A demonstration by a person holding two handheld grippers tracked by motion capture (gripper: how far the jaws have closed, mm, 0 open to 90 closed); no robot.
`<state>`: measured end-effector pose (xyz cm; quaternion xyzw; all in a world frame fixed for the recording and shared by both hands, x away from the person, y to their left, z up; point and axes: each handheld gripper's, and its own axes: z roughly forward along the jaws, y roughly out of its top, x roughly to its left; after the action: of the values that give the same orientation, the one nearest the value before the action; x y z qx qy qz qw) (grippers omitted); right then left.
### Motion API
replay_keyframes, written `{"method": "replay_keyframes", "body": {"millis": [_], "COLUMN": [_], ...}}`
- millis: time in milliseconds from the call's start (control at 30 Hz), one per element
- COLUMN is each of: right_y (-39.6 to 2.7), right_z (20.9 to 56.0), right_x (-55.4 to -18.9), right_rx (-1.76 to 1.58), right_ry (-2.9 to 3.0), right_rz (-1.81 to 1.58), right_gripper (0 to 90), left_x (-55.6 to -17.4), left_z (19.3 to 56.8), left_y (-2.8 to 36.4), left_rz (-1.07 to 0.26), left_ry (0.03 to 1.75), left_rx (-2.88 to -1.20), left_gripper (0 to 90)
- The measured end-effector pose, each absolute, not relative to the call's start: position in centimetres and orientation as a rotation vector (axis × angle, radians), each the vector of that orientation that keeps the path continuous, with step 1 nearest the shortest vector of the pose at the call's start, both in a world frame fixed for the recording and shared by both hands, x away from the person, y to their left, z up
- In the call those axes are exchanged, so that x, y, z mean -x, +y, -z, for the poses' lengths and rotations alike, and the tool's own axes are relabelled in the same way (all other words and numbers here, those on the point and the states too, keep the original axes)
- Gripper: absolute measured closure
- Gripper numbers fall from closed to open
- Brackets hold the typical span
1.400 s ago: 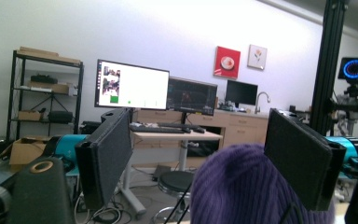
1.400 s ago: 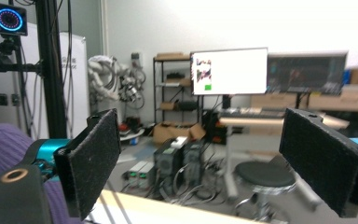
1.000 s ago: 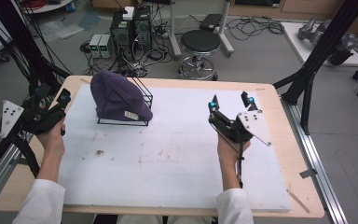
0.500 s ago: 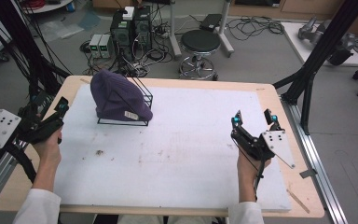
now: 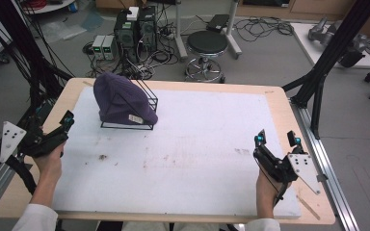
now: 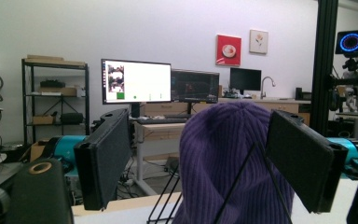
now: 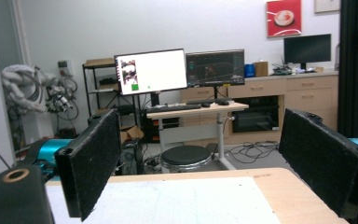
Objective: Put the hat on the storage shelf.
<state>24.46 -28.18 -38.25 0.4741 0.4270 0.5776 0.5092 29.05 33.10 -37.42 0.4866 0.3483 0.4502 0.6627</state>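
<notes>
A purple ribbed beanie point(image 5: 120, 98) sits draped over a black wire rack point(image 5: 147, 103) at the back left of the white mat point(image 5: 197, 144). My left gripper point(image 5: 57, 115) is open at the table's left edge, apart from the beanie and pointing toward it. In the left gripper view the beanie point(image 6: 233, 158) rises between the wide-apart jaws of that gripper point(image 6: 205, 156), farther off. Near the front right of the mat, my right gripper point(image 5: 276, 139) is open and holds nothing. The right gripper view shows that gripper point(image 7: 214, 163) standing over bare mat point(image 7: 177, 200).
The wooden table point(image 5: 279, 103) borders the mat on all sides. Black frame posts point(image 5: 327, 53) stand at the back right and left. A stool point(image 5: 207, 48) and computer boxes point(image 5: 135, 26) with cables stand on the floor behind the table.
Both grippers have drawn away from the middle. The right one moved right and toward the front edge; the left one moved out to the left edge. The beanie and rack stayed put.
</notes>
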Motion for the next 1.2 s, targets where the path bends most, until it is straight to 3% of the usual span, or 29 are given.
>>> {"method": "replay_keyframes", "body": {"millis": [733, 1200], "right_y": [-27.7, -28.1], "right_z": [42.0, 42.5], "right_x": [-23.3, -23.3], "right_rx": [-1.223, -1.249], "right_ry": [1.103, 1.095], "right_rz": [-1.385, -1.387], "right_gripper": [11.8, 11.8], "left_x": [-26.6, -26.4], "left_z": [41.2, 41.9], "left_y": [33.5, 34.3], "left_rz": [-0.992, -0.992], "left_ry": [0.865, 0.915], "left_rx": [-1.161, -1.141], "left_gripper": [22.0, 21.9]}}
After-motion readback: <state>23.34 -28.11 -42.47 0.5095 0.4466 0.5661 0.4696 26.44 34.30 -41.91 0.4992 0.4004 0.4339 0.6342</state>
